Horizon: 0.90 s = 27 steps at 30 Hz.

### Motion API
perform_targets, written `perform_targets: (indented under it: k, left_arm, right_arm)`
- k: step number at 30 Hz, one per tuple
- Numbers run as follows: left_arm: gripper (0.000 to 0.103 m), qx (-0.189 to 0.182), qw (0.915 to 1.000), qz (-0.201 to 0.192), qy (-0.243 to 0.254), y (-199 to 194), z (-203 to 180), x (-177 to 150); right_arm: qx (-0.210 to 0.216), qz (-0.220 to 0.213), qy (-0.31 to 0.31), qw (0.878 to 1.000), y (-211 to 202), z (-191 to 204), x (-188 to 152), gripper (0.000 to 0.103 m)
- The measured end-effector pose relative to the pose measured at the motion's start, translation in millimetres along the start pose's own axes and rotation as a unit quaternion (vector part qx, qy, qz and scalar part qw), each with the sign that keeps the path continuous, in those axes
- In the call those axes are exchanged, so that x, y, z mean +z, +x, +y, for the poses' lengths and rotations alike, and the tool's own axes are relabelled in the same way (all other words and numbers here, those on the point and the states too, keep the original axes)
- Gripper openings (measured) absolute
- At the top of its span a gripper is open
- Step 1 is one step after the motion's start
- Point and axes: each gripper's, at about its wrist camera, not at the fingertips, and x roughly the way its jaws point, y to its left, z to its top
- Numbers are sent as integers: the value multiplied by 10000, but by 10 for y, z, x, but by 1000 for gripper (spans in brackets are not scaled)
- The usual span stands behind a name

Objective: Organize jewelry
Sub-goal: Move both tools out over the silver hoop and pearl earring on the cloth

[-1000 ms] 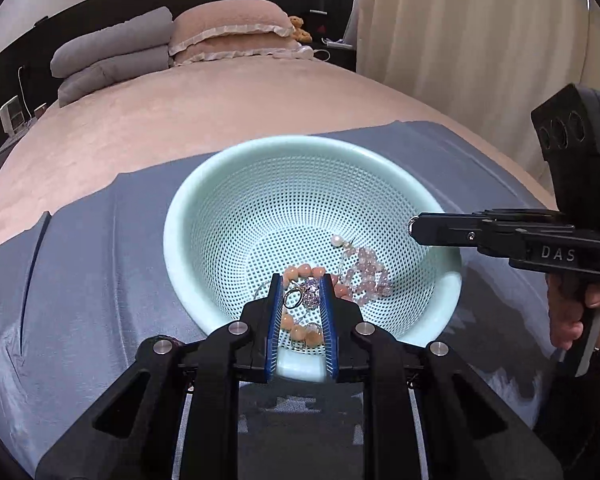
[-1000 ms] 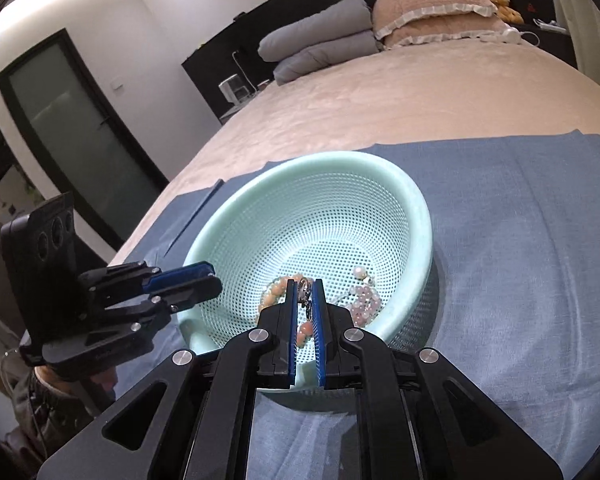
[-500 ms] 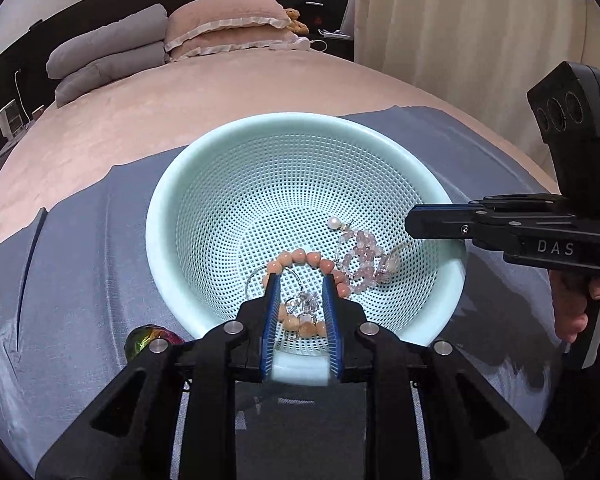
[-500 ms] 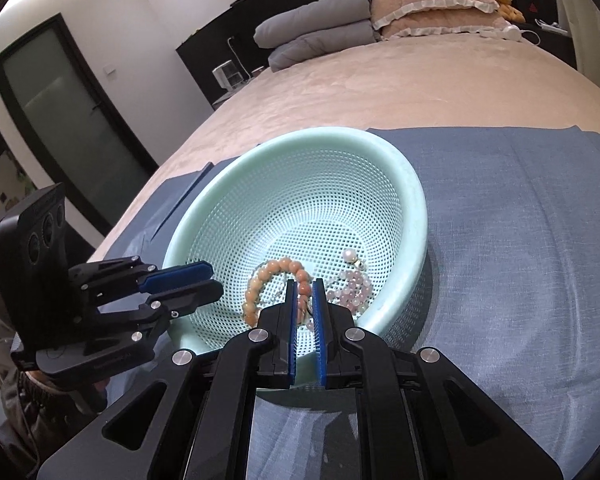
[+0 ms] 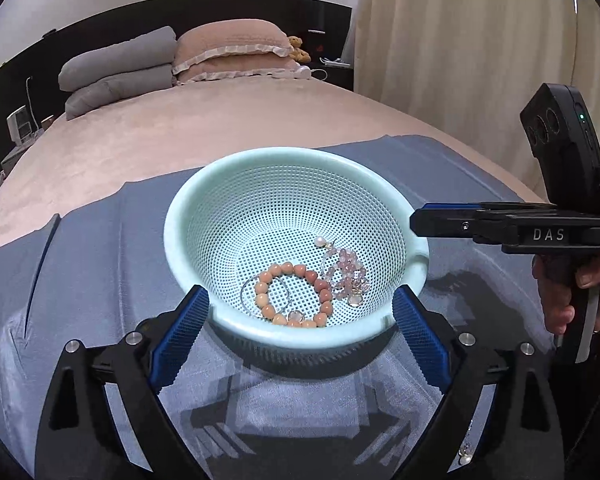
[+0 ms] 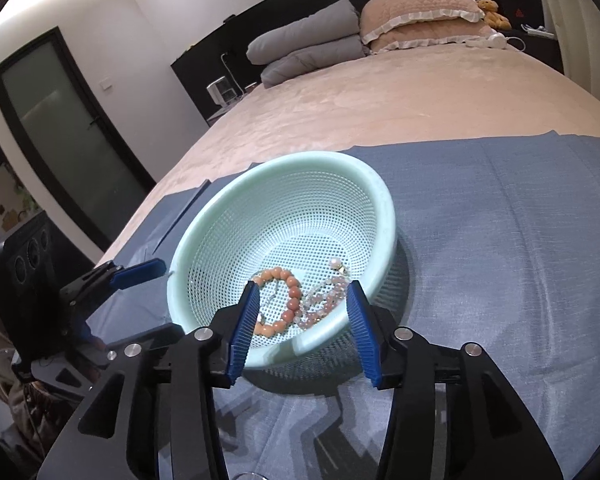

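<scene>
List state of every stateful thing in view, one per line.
Left gripper: fingers opening, nothing between the pads.
Right gripper: fingers opening, nothing held.
Colander: upright on the blue cloth.
Coral bead bracelet: lying loose in the colander.
Pink bead strand: piled beside the bracelet.
Pearl earring: outside the colander, on the cloth.

Mint perforated basket (image 5: pixel 236 184) upright on blue cloth (image 5: pixel 100 264) over bed. Inside, at bottom: orange bead bracelet (image 5: pixel 296 298) lying flat in a ring; pale pink bead strand (image 5: pixel 348 272) bunched just beside, pearl (image 5: pixel 320 241) at far end.
</scene>
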Motion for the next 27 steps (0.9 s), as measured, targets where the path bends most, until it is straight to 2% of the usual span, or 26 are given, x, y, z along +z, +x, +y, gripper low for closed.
perform_targets:
  k: [3, 6, 8, 10, 15, 21, 24, 27]
  left_arm:
    - [94, 80, 9999, 52, -57, -104, -46, -98]
    - [97, 202, 9998, -71, -9, -233, -145, -208]
    - [97, 243, 9997, -22, -30, -281, -211, -332]
    - [97, 207, 9997, 91, -93, -308, -280, -488]
    - [97, 9, 9997, 232, 107, -360, -563, -819]
    - [97, -61, 9974, 490, 520, -354, -909, -1149]
    - [97, 4, 9961, 589, 657, -305, -1037, -1254]
    - [97, 80, 9938, 759, 813, -184, -1112, -1326]
  right_arm:
    - [-166, 65, -63, 9998, -121, -12, -98, 52]
    - [-466, 176, -213, 9985, -218, 31, -218, 61]
    - [-566, 280, -230, 9977, -264, 70, -377, 77]
    - [-680, 479, -364, 9959, -286, 120, -589, 85]
    - [-1102, 1009, -693, 9863, -259, 188, -1063, 85]
    - [-824, 1123, -505, 9890, -259, 140, -1186, 87]
    - [-975, 1215, -660, 9856, -162, 197, -1210, 87]
    - [-1349, 1453, -925, 9758, -17, 248, -1296, 86]
